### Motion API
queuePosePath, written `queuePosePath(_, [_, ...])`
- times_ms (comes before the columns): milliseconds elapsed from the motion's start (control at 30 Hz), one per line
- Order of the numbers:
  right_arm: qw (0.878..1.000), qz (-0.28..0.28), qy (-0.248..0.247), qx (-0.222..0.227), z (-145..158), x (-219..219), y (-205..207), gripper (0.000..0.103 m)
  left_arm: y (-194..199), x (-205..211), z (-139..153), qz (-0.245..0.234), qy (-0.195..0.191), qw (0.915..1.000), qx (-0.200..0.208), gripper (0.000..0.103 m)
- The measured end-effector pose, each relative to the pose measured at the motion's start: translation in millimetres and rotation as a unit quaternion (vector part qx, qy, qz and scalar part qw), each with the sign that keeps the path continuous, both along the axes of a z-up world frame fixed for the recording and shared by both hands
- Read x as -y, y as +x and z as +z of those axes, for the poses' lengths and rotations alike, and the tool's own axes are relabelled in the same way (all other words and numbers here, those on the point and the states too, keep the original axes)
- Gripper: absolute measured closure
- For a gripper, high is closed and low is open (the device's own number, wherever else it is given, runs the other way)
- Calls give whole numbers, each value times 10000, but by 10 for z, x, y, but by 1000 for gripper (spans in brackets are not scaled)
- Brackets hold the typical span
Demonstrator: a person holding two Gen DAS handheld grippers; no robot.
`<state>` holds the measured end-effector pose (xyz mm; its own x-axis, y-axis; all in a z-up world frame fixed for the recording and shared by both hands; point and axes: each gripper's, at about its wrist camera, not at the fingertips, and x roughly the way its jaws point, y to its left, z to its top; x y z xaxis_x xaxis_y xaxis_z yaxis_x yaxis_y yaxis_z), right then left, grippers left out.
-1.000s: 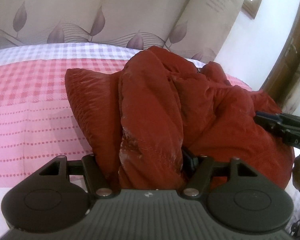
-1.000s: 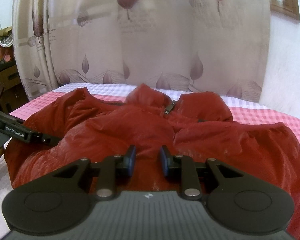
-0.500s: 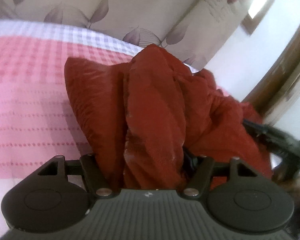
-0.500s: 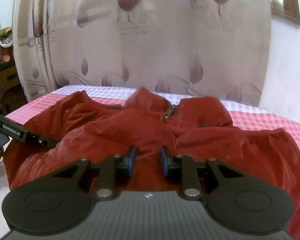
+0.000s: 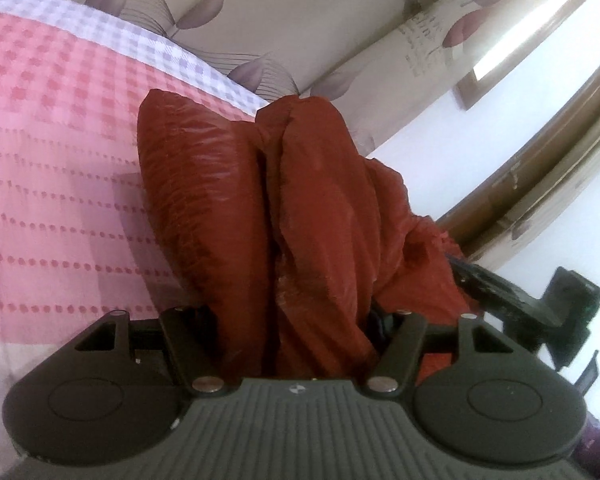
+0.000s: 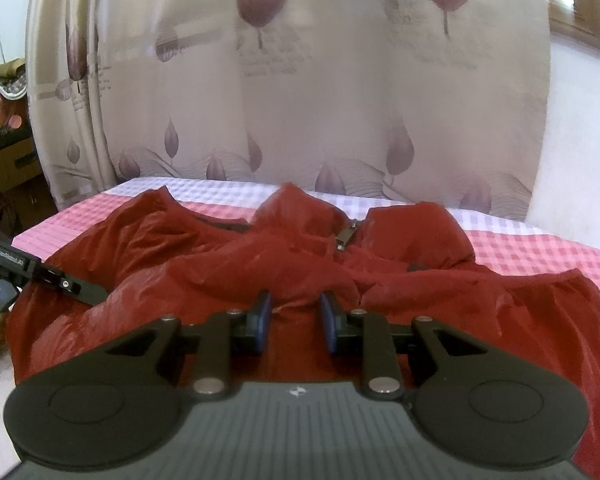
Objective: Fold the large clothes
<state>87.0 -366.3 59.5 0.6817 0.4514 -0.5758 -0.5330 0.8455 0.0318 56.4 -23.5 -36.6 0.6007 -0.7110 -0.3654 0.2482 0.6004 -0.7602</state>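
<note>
A large red puffy jacket [image 6: 284, 264] lies crumpled on a pink checked bed [image 6: 540, 248], collar and zipper toward the curtain. In the left wrist view my left gripper [image 5: 292, 320] is shut on a thick bunch of the jacket [image 5: 320, 208], which rises between the jaws and hides the fingertips. In the right wrist view my right gripper [image 6: 294, 312] is shut on a fold of the jacket's lower front, blue pads [image 6: 265, 312] a little apart with fabric between them. The left gripper [image 6: 52, 276] shows at the jacket's left side, and the right gripper [image 5: 540, 304] shows at the right of the left wrist view.
A beige curtain with purple leaf prints [image 6: 300, 100] hangs behind the bed. A white wall [image 6: 580, 140] and a wooden frame [image 5: 540, 160] are on the right. Cluttered furniture [image 6: 4, 152] stands left of the bed. Bare bedspread [image 5: 60, 160] lies left of the jacket.
My left gripper has tilted and lifted with the jacket bunch, so the bed now slants in its view. The right gripper has risen slightly and kept its hold on the fold.
</note>
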Motion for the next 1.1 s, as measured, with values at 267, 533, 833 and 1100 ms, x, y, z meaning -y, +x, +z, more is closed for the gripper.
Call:
queuePosePath(267, [9995, -140, 127, -254, 79, -19, 76, 77, 50, -38, -19, -168, -124, 9998, -13, 38])
queuePosePath(533, [9989, -45, -15, -462, -92, -92, 270, 78, -48, -74, 22, -199, -645, 9977, 103, 43])
queuePosePath(833, [9954, -134, 449, -833, -218, 31, 363, 79, -180, 159, 606, -397, -705, 9962, 331, 43])
queuePosePath(1100, [9887, -269, 988, -1095, -306, 193, 404, 79, -232, 694, 1163, -593, -635, 9946, 565, 43])
